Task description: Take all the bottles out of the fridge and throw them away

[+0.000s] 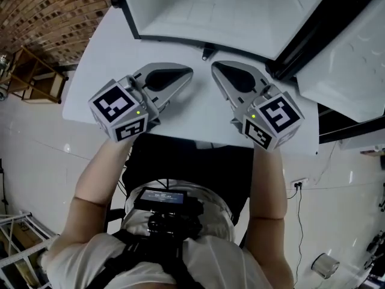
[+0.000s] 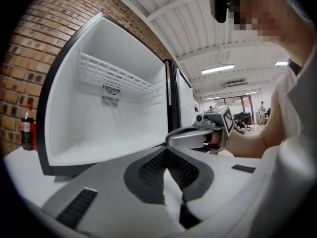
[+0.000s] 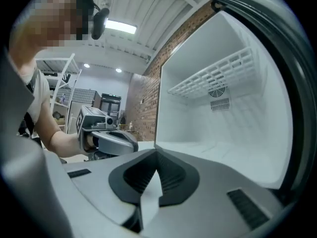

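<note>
The small white fridge (image 1: pixel 228 11) stands open on the white table (image 1: pixel 84 95); its inside (image 2: pixel 114 128) shows only a white wire shelf (image 2: pixel 114 76), no bottles. A dark cola bottle with a red label (image 2: pixel 27 128) stands on the table outside the fridge, left of it, by the brick wall. My left gripper (image 1: pixel 185 73) and right gripper (image 1: pixel 218 68) hover side by side over the table in front of the fridge, tips pointing at it. Both are shut with nothing between the jaws. Each shows in the other's view: the right gripper (image 2: pixel 198 135), the left gripper (image 3: pixel 106 135).
The fridge door (image 1: pixel 349 59) hangs open at the right. A brick wall (image 1: pixel 54 11) runs behind the table at the left, with a wooden frame (image 1: pixel 30 74) below it. A wall socket with a cable (image 1: pixel 298 185) is at the lower right.
</note>
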